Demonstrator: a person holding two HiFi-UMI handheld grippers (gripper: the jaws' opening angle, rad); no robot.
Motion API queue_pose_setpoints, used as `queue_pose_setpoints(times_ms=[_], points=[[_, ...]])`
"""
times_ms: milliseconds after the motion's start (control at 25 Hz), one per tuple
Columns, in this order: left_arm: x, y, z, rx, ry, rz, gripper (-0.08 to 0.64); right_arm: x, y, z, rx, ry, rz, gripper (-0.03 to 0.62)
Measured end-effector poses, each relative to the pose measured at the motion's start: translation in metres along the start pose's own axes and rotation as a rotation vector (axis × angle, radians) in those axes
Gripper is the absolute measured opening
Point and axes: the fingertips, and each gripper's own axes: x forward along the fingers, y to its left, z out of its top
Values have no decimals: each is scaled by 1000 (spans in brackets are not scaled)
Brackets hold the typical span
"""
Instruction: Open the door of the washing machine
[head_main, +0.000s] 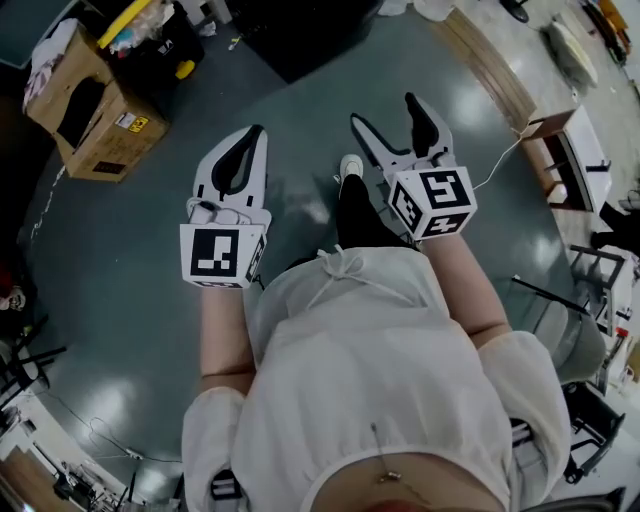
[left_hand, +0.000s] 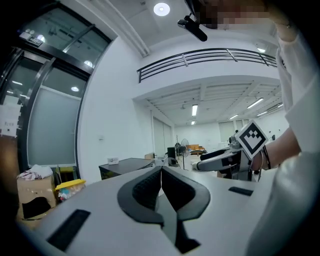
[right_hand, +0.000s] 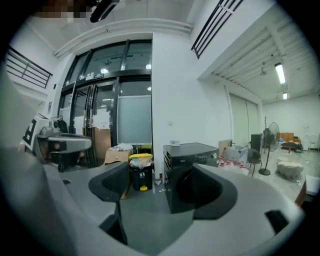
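The black washing machine stands on the floor some way ahead in the right gripper view, its dark front door partly hidden behind one finger; it also shows as a dark block at the top of the head view. My right gripper is open with nothing between its fingers and points at the machine; in the head view the right gripper hangs over bare floor. My left gripper is beside it, jaws shut and empty, and the left gripper points into the room.
A black bin with a yellow lid and cardboard boxes stand left of the machine. A floor fan and bags lie to its right. White shelving and a cable are at the right. The person's shoe is below the grippers.
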Motion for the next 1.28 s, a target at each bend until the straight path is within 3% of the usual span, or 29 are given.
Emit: queue_pose_setpoints(times_ms=[280,680,960,1280], points=[[111,49,-28,-11,65,90,21,125,-73,-17,82,75,74,385],[305,120,-59,-35,130,120,21,305,-178,-33,88,246,128,385],[372,171,-120,-76,186,87,21,393,-196,-87,158,366,72,364],[431,227,-217,-94,236,-11,21,501,-207,-183,239,451,-48,347]])
